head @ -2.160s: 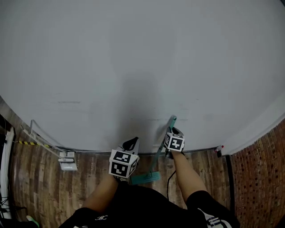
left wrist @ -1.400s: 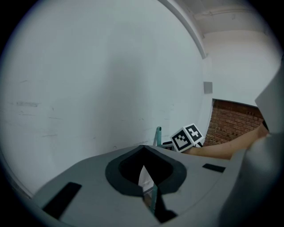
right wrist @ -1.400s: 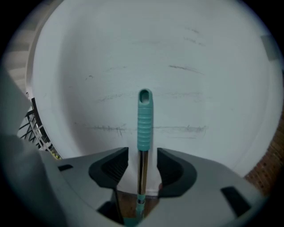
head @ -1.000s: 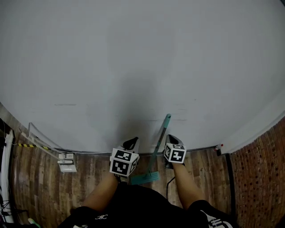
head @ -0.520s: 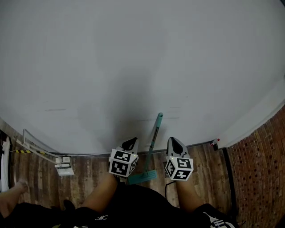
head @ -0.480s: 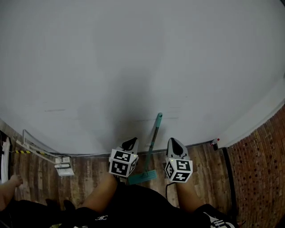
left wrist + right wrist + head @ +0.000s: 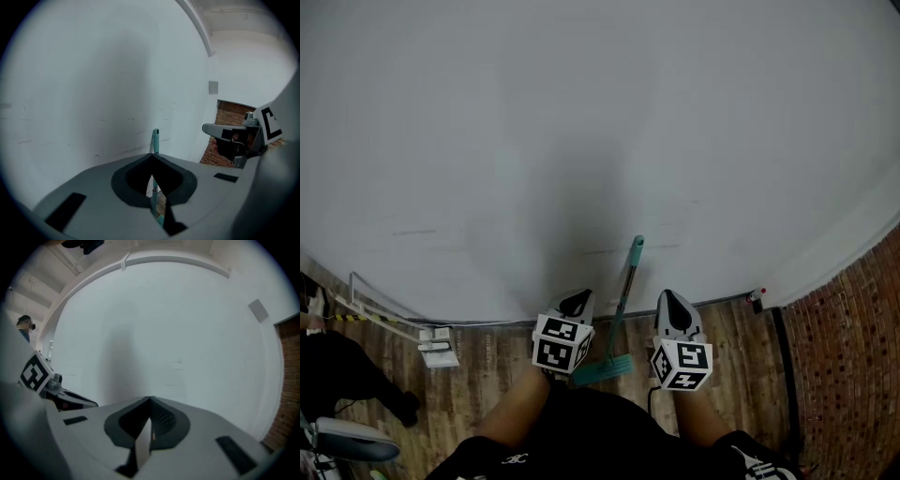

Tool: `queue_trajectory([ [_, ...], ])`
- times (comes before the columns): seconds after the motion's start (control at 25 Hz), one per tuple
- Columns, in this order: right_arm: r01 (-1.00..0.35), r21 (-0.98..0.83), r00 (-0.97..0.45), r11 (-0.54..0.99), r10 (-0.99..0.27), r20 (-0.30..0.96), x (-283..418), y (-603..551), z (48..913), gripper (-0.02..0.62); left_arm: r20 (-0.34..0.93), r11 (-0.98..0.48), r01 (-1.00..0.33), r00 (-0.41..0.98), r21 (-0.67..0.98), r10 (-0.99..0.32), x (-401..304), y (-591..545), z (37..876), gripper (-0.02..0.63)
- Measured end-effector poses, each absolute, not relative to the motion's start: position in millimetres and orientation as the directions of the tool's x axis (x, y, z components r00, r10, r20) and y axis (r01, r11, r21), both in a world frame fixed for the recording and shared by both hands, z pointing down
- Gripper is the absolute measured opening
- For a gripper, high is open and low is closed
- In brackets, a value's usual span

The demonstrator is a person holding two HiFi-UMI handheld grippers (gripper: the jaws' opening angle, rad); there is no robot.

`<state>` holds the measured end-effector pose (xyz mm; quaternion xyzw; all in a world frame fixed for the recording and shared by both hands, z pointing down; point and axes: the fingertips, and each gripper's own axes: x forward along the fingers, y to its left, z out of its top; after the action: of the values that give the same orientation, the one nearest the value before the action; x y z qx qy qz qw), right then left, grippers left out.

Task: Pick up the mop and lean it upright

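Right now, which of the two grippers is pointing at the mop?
The left gripper: its own view shows the teal mop straight beyond its closed jaws. The right gripper faces bare wall, with no mop in its view.

Teal all over the mop [image 7: 623,302], handle and head alike. Pale grey-white across the wall [image 7: 581,122]. Brown wood-plank pattern on the floor [image 7: 487,375]; red-brown brickwork [image 7: 848,356] at four o'clock. Grey bodies with black-and-white square markers on the left gripper [image 7: 576,303] and right gripper [image 7: 671,302]. Black clothing [image 7: 591,427] at six o'clock.
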<state>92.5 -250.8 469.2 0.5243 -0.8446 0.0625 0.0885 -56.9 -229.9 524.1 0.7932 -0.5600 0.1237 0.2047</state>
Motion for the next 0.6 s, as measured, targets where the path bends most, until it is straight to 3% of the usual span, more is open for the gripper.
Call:
queue_trajectory([
  [0.6,-0.888,-0.035,-0.453,0.459,-0.858,0.242,80,-249,474,0.012,0.414,-0.297,-0.937,0.349,0.185,-0.841,-63,-234,520,-0.003],
])
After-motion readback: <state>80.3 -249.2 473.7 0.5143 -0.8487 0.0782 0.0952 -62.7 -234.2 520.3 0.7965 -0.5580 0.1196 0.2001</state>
